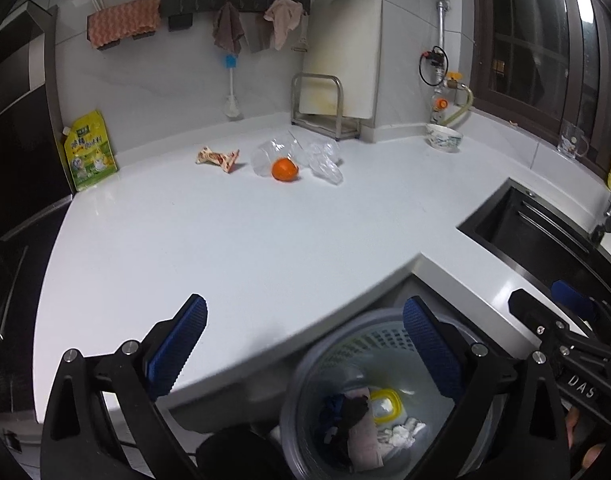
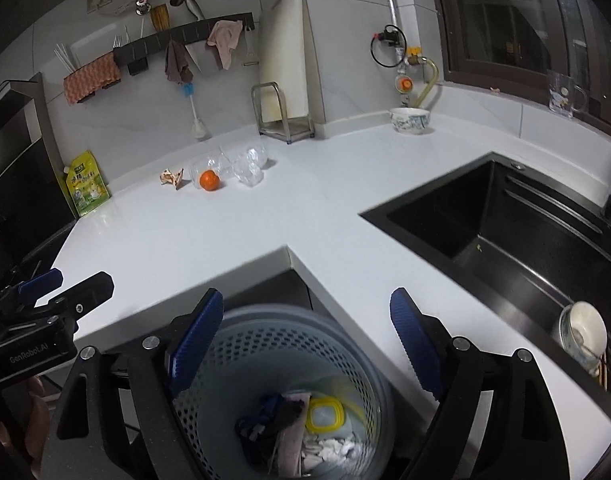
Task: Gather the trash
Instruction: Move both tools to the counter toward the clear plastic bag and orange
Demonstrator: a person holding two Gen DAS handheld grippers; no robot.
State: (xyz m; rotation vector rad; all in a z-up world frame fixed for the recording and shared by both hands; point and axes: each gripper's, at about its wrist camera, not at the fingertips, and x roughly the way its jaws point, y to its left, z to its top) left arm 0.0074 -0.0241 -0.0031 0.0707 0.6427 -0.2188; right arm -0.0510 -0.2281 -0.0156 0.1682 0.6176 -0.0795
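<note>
A grey perforated trash bin (image 1: 385, 340) (image 2: 273, 344) stands on the floor below the counter corner, holding a yellow-rimmed lid, crumpled paper and dark scraps. On the white counter (image 1: 225, 240) (image 2: 185, 232) far back lie a crumpled orange-white wrapper (image 1: 218, 157) (image 2: 172, 177), a clear plastic cup (image 1: 265, 156) (image 2: 197, 172), an orange (image 1: 284, 169) (image 2: 209, 180) and crumpled clear plastic (image 1: 325, 160) (image 2: 247, 168). My left gripper (image 1: 305, 344) is open and empty over the counter edge and bin. My right gripper (image 2: 305, 340) is open and empty above the bin.
A black sink (image 1: 545, 240) (image 2: 505, 232) on the right holds a white bowl (image 2: 583, 336). A patterned bowl (image 1: 444, 137) (image 2: 409, 120), cutting-board rack (image 1: 325, 108) (image 2: 283, 120), yellow-green pouch (image 1: 89, 152) (image 2: 85, 184), glass mug (image 2: 565, 94) and a stove at the left edge (image 1: 9, 240).
</note>
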